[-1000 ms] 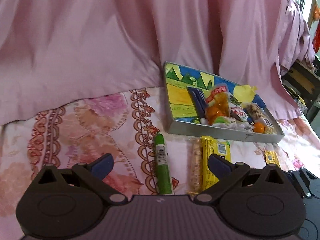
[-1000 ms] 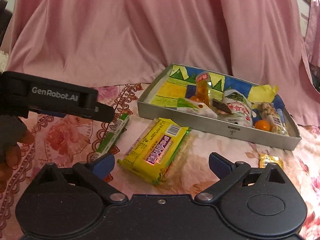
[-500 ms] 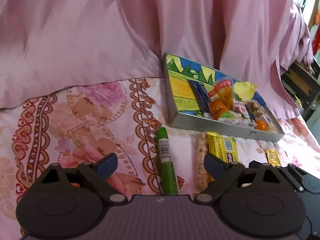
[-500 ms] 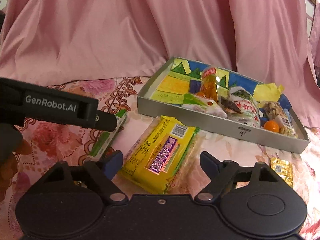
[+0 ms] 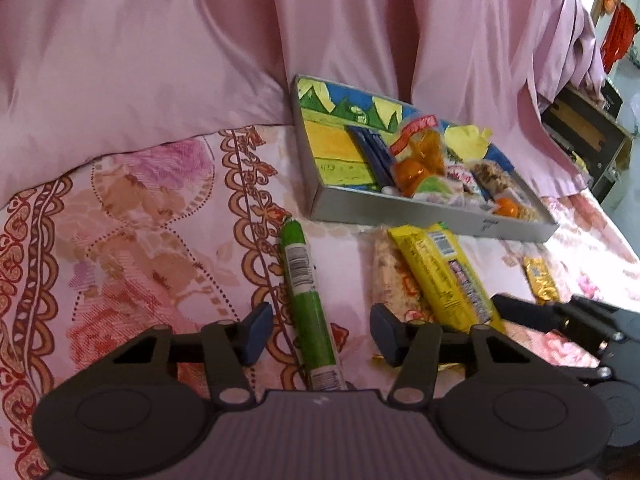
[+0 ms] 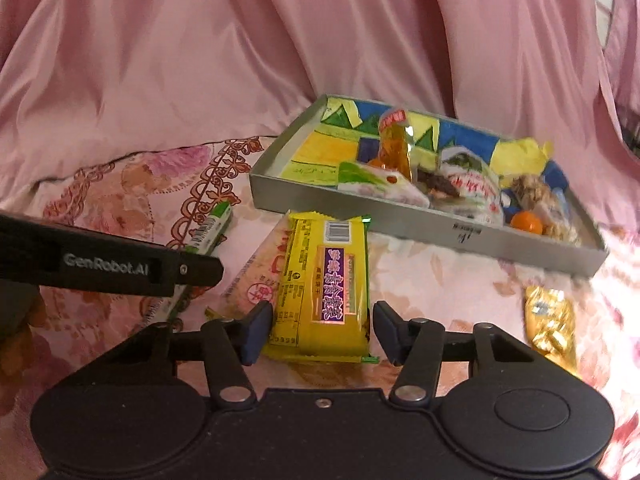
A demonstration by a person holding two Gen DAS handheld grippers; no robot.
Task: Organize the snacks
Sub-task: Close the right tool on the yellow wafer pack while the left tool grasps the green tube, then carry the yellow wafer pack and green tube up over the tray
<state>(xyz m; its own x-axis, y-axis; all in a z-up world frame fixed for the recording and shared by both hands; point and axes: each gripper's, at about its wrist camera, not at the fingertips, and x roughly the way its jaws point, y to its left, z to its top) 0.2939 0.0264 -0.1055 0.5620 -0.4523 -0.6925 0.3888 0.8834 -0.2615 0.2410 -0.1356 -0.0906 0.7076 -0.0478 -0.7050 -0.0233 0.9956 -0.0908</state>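
Observation:
A green stick snack (image 5: 307,300) lies on the floral cloth between the fingers of my left gripper (image 5: 320,332), which is open around it with gaps on both sides. A yellow snack packet (image 6: 324,284) lies between the fingers of my right gripper (image 6: 320,332), which is open and straddles its near end. The packet also shows in the left wrist view (image 5: 444,276), resting on a clear-wrapped cracker pack (image 5: 390,276). The grey tray (image 6: 440,232) behind holds several snacks. The green stick (image 6: 208,232) shows partly hidden by the left gripper body (image 6: 108,266).
A small gold wrapped snack (image 6: 550,320) lies on the cloth to the right, also in the left wrist view (image 5: 540,280). Pink curtain fabric (image 5: 200,60) hangs behind the tray. A dark shelf unit (image 5: 584,128) stands at far right.
Both grippers have moved forward and down onto their snacks and their fingers have narrowed; the green stick and the yellow packet now sit between the fingers.

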